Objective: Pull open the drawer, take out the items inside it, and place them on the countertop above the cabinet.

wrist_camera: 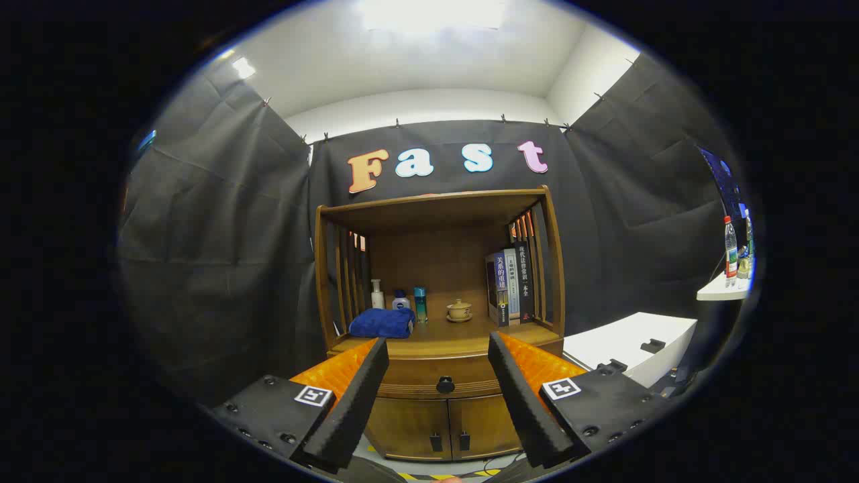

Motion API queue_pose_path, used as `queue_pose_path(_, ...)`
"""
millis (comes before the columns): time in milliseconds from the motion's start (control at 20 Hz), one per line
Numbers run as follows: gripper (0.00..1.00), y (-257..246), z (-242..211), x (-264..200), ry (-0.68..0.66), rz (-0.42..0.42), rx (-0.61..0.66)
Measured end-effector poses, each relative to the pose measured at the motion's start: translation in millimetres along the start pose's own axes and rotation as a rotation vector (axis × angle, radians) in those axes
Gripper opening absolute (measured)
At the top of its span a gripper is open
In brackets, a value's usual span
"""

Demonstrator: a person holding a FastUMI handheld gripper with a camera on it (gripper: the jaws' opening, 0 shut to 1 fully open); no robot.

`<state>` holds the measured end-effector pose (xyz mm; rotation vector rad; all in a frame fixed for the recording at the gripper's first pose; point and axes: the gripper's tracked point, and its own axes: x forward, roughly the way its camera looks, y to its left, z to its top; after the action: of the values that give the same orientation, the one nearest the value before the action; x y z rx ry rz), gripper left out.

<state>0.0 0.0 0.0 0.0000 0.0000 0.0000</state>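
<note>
With the tongs (437, 355) spread wide and empty, advance squarely until the drawer (439, 384) knob (445, 384), centred just below the desk (436, 335) front edge, sits between both fingers, then close and pull straight back.

A: Setting? 
B: Staged booth, not a lived-in home. Black cloth walls (221, 255) clipped up under a plain white ceiling (429, 60).
A: Furnishing? 
B: Wooden cabinet (439, 376) straight ahead of the gripper (438, 359); books (510, 285), teacup (460, 310), toiletry bottles (378, 294) on it.
</note>
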Motion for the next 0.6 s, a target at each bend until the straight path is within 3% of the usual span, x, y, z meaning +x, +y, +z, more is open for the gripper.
queue_pose_path(600,0.98,10.8,-8.1,-0.1,0.016,0.014,-0.011)
